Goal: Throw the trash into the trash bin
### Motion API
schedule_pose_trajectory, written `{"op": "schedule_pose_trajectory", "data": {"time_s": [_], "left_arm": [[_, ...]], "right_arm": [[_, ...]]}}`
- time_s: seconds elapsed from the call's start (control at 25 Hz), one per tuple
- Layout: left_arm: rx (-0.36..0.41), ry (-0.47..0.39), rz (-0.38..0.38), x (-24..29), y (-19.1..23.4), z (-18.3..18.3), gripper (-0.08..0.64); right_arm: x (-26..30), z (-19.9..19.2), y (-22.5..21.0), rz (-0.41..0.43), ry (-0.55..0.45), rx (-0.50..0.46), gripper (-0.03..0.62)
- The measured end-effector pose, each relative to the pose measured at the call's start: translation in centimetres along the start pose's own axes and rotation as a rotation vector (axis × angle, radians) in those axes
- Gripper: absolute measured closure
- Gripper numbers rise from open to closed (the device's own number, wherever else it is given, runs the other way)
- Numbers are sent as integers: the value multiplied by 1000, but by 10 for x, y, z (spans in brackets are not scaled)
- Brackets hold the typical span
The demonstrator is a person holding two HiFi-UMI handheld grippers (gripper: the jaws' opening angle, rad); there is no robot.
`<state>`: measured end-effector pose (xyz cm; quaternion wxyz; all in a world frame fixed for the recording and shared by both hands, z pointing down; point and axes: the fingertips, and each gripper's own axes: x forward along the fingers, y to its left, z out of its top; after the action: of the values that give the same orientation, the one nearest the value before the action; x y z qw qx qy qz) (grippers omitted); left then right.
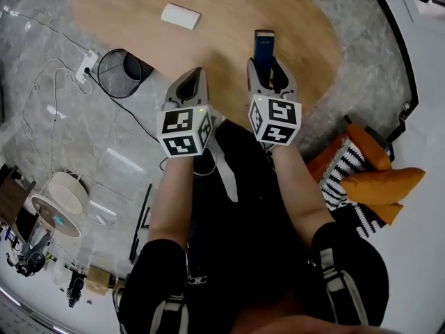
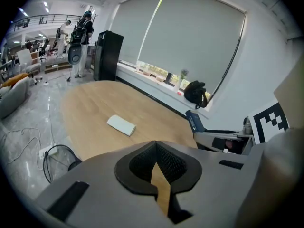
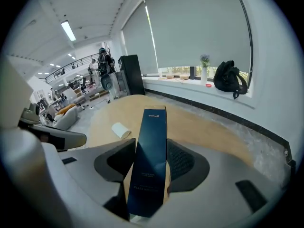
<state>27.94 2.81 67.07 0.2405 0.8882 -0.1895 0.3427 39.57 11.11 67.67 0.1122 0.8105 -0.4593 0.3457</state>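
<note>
A tall dark blue box (image 3: 153, 127) stands upright between the pads of my right gripper (image 3: 148, 167), which is shut on it. The head view shows that box (image 1: 264, 47) held over the near edge of the wooden table (image 1: 229, 12) by the right gripper (image 1: 265, 65). Beside it, my left gripper (image 1: 193, 75) is shut and holds nothing; in its own view the left gripper (image 2: 159, 167) shows only a thin slit between the pads. A white box (image 1: 181, 16) lies on the table. A black wire trash bin (image 1: 119, 72) stands on the floor left of the table.
A power strip (image 1: 87, 62) with white cables lies on the floor beside the bin. A fan (image 1: 59, 197) stands at lower left. Orange and striped cushions (image 1: 375, 179) sit at the right. A black backpack (image 3: 230, 82) rests on the window sill.
</note>
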Motion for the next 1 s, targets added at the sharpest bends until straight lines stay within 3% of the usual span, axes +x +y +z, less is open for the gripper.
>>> {"op": "schedule_pose_trajectory", "data": {"time_s": [0.2,0.36,0.72,1.0], "left_arm": [[-26,-28,15,-19,19,7,554],[-65,-44,51,-47,57,-1,554],[-253,-110,189,-132,202,-32,554],[-337,-109,263,-185,310,-78,554]], "right_arm": [[1,12,31,36,-5,-19,385],[6,20,83,88,-7,-67,385],[25,1,267,282,37,-132,385],[49,-26,402,390,66,-184,385]]}}
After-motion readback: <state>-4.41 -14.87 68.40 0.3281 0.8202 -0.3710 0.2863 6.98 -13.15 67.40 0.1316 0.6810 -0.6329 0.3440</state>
